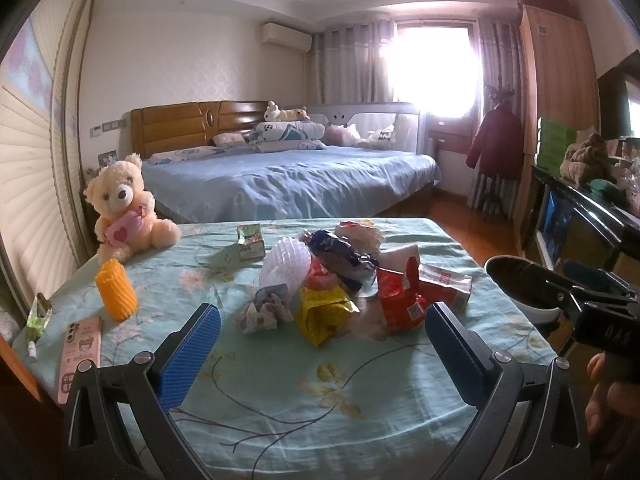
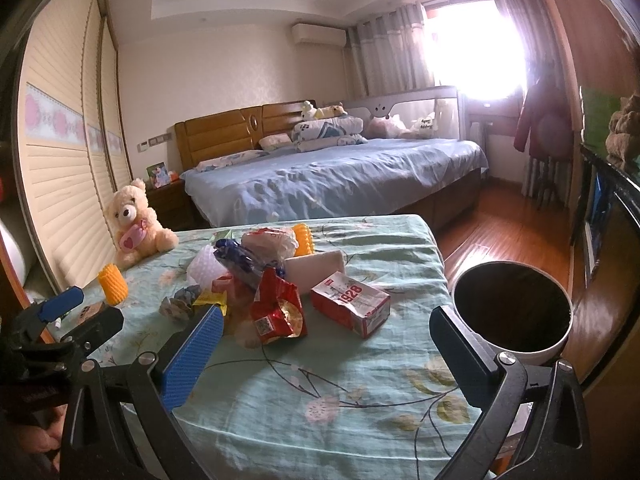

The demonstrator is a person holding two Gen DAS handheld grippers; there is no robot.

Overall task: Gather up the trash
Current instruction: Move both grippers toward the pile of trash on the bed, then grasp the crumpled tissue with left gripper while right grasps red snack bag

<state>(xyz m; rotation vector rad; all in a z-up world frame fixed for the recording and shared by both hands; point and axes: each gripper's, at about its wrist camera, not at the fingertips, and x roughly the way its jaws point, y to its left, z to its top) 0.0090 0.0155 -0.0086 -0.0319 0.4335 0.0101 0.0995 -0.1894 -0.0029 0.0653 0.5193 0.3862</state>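
Collection not begun, by appearance. Left gripper (image 1: 322, 326) and right gripper (image 2: 326, 336): fingers spread wide, holding nothing. Trash pile (image 1: 340, 280) lies on the bench (image 1: 320, 392) just ahead of both fingertips; bin (image 2: 512, 312) beyond the right gripper's right finger looks empty.

Trash pile (image 2: 276, 280) mid-table (image 2: 320, 420) — bin (image 2: 512, 312) right, teddy (image 2: 134, 222) back-left.

Teddy bear (image 1: 122, 206) sits upright at the far left corner of the floral tablecloth (image 1: 320, 380), holding a pink heart pouch. Behind the table: bed (image 1: 288, 180) with blue sheet, wooden headboard (image 1: 192, 128), pillows and soft toys. Air conditioner (image 1: 286, 36) on the wall beside the curtained window (image 1: 434, 68); red coat (image 1: 496, 142) hangs at right.
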